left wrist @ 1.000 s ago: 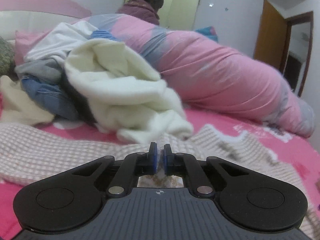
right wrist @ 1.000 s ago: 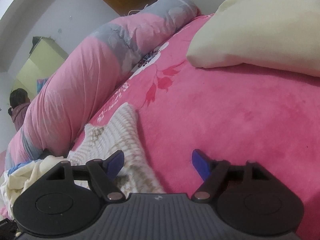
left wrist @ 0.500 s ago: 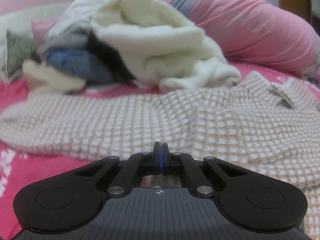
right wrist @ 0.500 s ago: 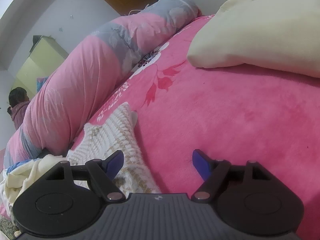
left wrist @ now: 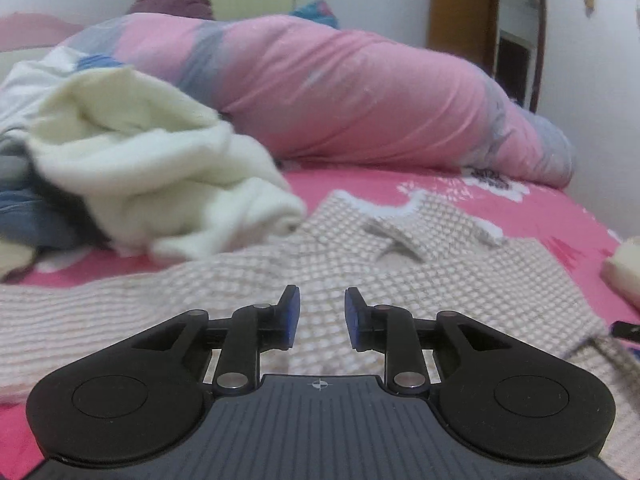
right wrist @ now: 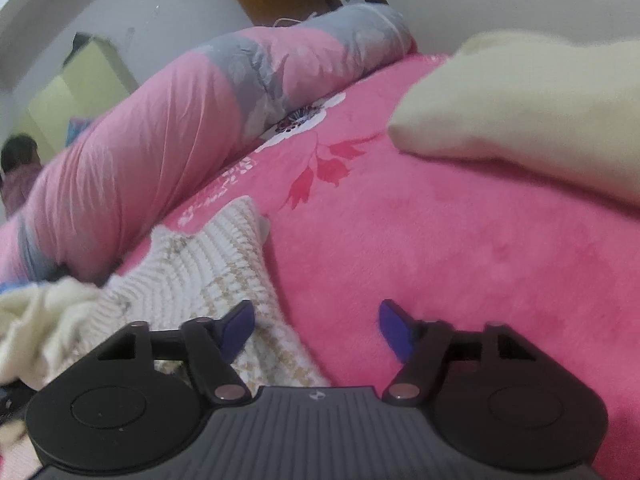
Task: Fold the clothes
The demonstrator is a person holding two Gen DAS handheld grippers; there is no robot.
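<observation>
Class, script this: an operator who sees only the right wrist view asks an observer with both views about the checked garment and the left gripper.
Operator: I see only a corner of the checked garment. How does the rest lie?
Observer: Spread out across the pink bedspread, neckline toward the rolled quilt.
Operator: Is the left gripper holding it?
Observer: No; its jaws are opening above the cloth, nothing pinched.

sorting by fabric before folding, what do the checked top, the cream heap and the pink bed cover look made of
Checked top: looks like a knit, matte, with a raised beige and white grid.
Cream heap: seemingly fleece or plush, with thick, soft, rounded folds; too blurred to be sure.
Pink bed cover: probably short-pile plush, with a velvety surface and mottled shading.
</observation>
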